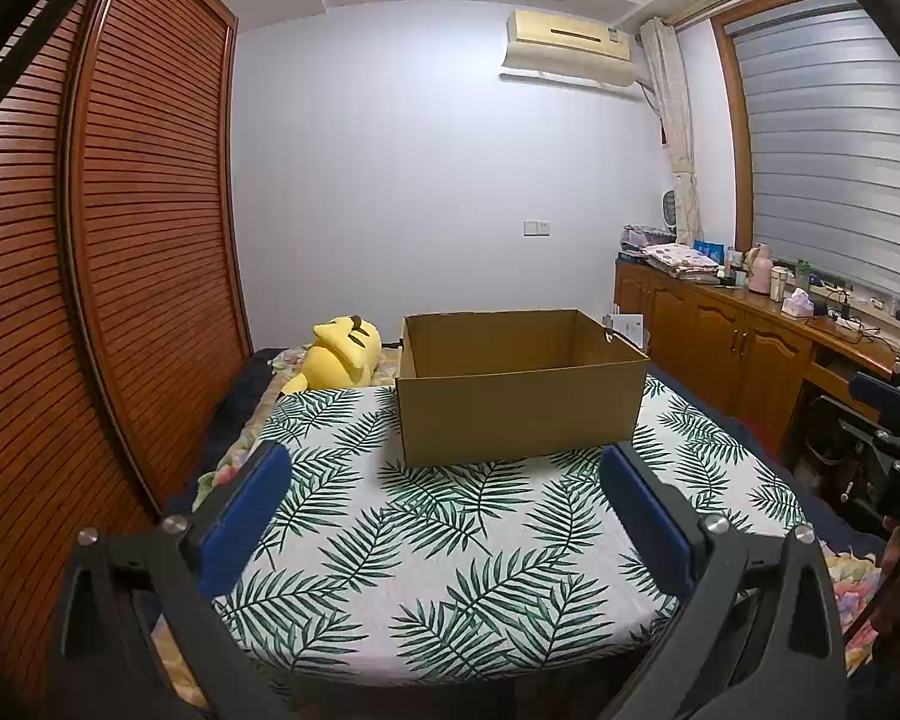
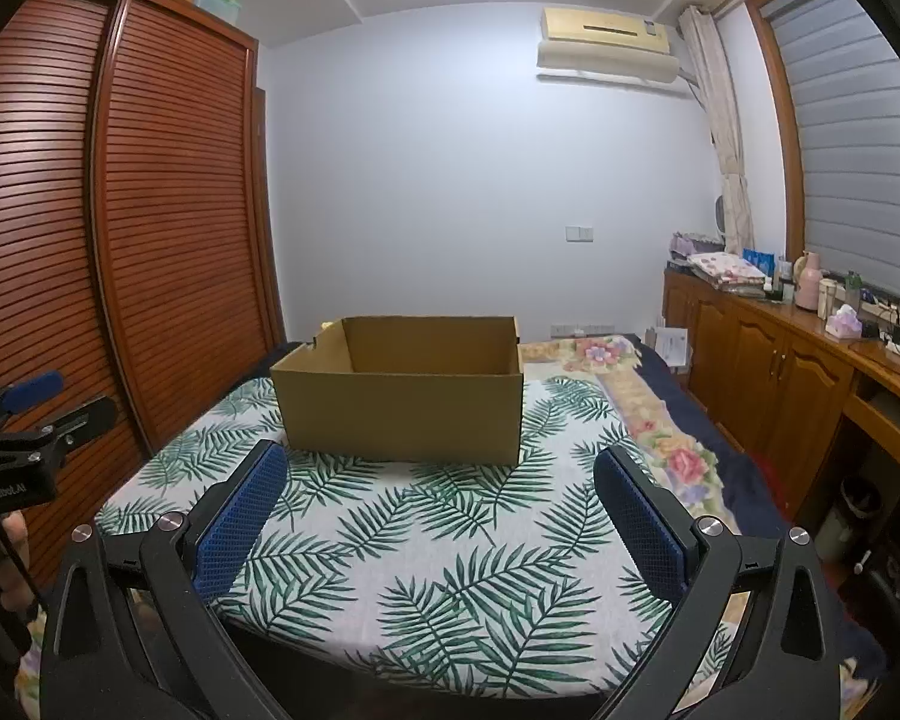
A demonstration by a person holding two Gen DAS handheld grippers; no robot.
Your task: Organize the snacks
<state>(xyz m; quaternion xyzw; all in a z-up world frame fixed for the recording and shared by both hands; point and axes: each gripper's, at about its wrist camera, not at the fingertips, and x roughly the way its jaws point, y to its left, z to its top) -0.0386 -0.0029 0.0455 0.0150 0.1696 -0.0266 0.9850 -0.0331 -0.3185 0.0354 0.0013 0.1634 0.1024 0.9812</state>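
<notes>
An open brown cardboard box (image 1: 519,396) (image 2: 402,390) stands on a leaf-print cloth (image 1: 450,540) (image 2: 438,540) spread over a bed. Its inside is hidden from here. No snacks show in either view. My left gripper (image 1: 444,462) hovers over the near part of the cloth, open, blue pads (image 1: 246,516) wide apart and nothing between them. My right gripper (image 2: 438,462) is likewise open and empty, short of the box. Each gripper appears at the edge of the other's view: the right gripper (image 1: 888,426) and the left gripper (image 2: 30,414).
A yellow plush toy (image 1: 342,354) lies left of the box. A louvred wooden wardrobe (image 1: 120,240) runs along the left. Wooden cabinets (image 2: 780,372) with bottles and folded cloth stand at the right. Floral bedding (image 2: 660,420) lies right of the cloth. A hand (image 2: 6,570) holds the left gripper.
</notes>
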